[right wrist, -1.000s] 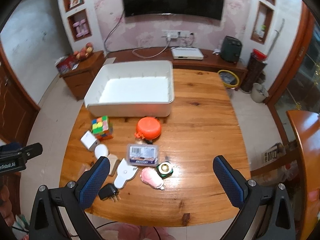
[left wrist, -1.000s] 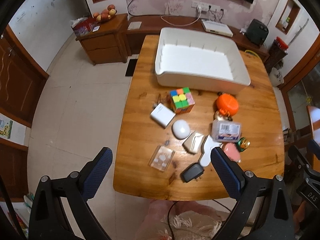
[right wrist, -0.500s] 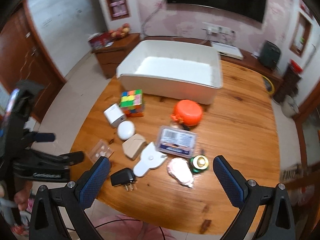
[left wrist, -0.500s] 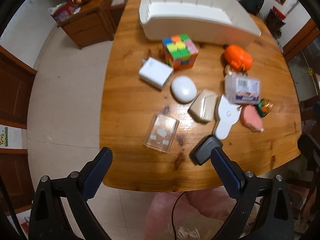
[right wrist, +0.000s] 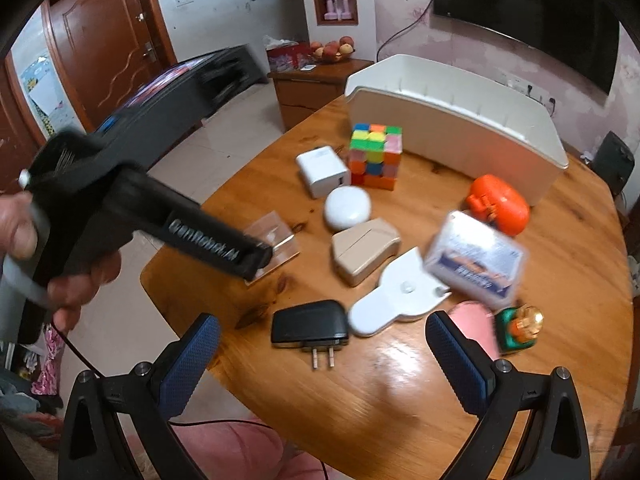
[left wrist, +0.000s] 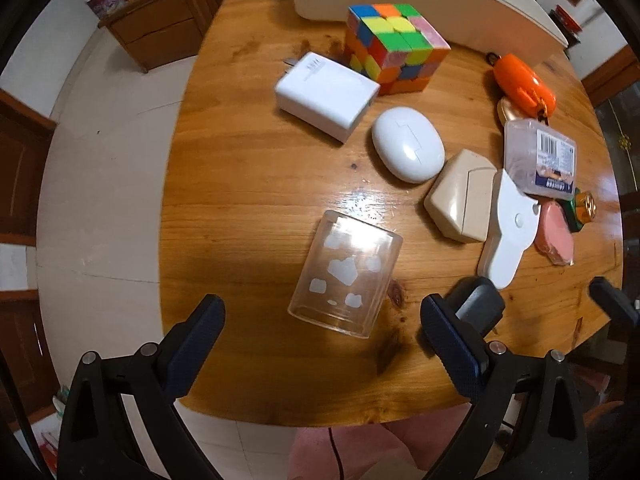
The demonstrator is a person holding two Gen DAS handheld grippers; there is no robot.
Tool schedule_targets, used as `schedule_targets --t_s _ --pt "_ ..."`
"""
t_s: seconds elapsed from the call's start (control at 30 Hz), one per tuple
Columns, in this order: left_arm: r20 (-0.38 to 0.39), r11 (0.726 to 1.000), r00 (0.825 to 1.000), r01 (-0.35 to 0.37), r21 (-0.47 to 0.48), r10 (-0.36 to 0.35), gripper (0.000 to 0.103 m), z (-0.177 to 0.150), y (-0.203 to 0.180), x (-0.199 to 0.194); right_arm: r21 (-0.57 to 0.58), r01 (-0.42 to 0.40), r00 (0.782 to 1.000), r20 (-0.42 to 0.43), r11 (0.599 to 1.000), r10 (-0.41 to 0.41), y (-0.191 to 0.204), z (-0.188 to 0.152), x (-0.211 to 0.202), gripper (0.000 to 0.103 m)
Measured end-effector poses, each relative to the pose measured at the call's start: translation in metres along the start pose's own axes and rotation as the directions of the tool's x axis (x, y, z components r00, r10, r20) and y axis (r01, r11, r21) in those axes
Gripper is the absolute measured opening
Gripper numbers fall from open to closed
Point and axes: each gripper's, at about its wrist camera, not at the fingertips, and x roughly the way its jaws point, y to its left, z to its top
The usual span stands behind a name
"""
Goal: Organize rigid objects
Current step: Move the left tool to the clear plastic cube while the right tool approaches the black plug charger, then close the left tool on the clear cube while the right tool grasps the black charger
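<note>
**Both grippers wide open above the cluttered table, nothing held**

Although most objects show clearly, several are only partly visible. The white bin at the far end of the wooden table is cut off by the top edge in the left wrist view, so its inside cannot be seen there. The black plug adapter is half hidden behind the right finger of the left gripper. The labelled clear box and the pink object are blurred in the right wrist view, and the pink one is partly covered by a finger of the right gripper. A small gold thing behind the orange case is too hidden to identify.

The left gripper is spread wide, empty, with the transparent box lying on the table just ahead of its fingertips, between their lines, not touched. In the right wrist view a hand holds this tool at the left, and its tip hides part of the transparent box.

The right gripper is also spread wide and holds nothing; the black plug adapter lies just ahead between its fingers.

Farther off lie the white charger, touching or nearly touching the colour cube, then the white oval case, the beige case, the white flat tool and a green and gold object
</note>
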Motion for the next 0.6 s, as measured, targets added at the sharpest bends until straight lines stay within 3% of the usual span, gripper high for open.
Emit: schedule_targets --t_s 0.17,0.37,0.43,0.5,0.6 --pt "0.011 0.998 1.000 -0.004 0.063 0.004 0.098 0.002 -0.006 0.007 -0.021 0.038 0.999 0.020 0.999 -0.038 0.011 -0.012 0.018 0.103" --pt "0.019 0.997 1.000 0.011 0.075 -0.013 0.098 0.014 -0.003 0.014 -0.007 0.068 0.998 0.002 0.998 -0.068 0.013 -0.019 0.045 0.103" --pt "0.003 0.997 1.000 0.006 0.082 -0.006 0.098 0.018 -0.002 0.018 0.004 0.064 0.998 -0.013 0.998 -0.064 0.014 -0.021 0.053 0.099" --pt "-0.003 0.996 1.000 -0.005 0.086 0.005 0.089 0.023 -0.001 0.021 0.004 0.048 0.998 -0.029 0.999 -0.048 0.016 -0.022 0.059 0.090" --pt "-0.016 0.996 1.000 0.013 0.083 -0.011 0.088 0.027 0.001 0.025 -0.013 0.052 0.998 -0.027 0.999 -0.053 0.022 -0.026 0.063 0.089"
